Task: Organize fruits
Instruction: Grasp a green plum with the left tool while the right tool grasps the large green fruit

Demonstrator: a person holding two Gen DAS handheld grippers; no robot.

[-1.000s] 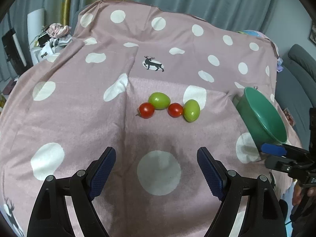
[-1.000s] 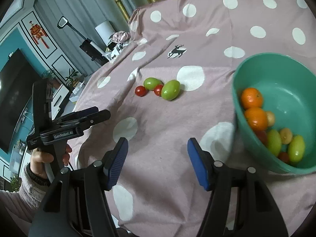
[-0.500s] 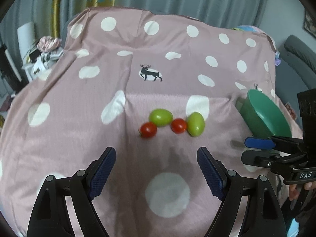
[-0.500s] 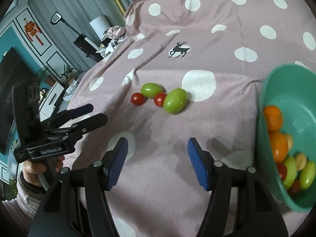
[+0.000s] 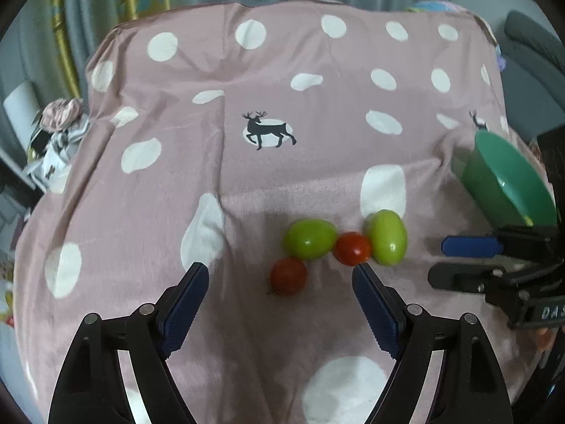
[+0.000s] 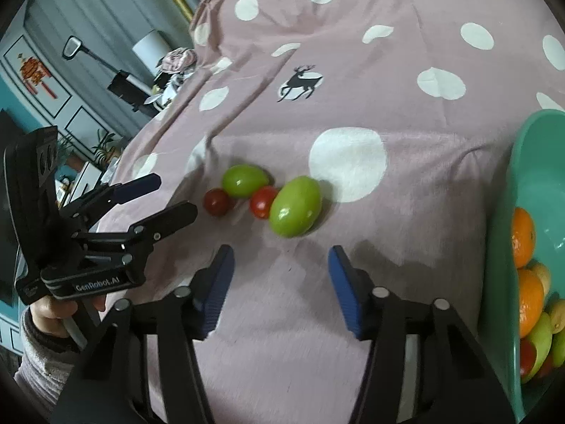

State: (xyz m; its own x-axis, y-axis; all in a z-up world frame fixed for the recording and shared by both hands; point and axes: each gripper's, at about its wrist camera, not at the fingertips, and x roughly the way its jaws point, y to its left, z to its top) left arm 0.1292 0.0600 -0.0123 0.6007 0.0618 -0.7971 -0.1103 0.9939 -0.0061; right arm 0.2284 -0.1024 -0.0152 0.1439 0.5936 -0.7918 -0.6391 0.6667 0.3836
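Comparing with a second ago, both cameras sit much closer to the four loose fruits, which now fill the middle of each view instead of sitting far up the pink polka-dot cloth. The left hand-held gripper hangs tilted down with its jaws wide and released, the left red tomato between its tips, nothing pinched. The right hand-held gripper also tilts down, jaws closing in on empty cloth just short of the big green fruit. That fruit touches the second red tomato, which sits against the other green fruit. All four lie mid-cloth, left of the green bowl at the worktop's right edge, which holds oranges and more fruit. A hand in a grey sleeve grips the left tool.
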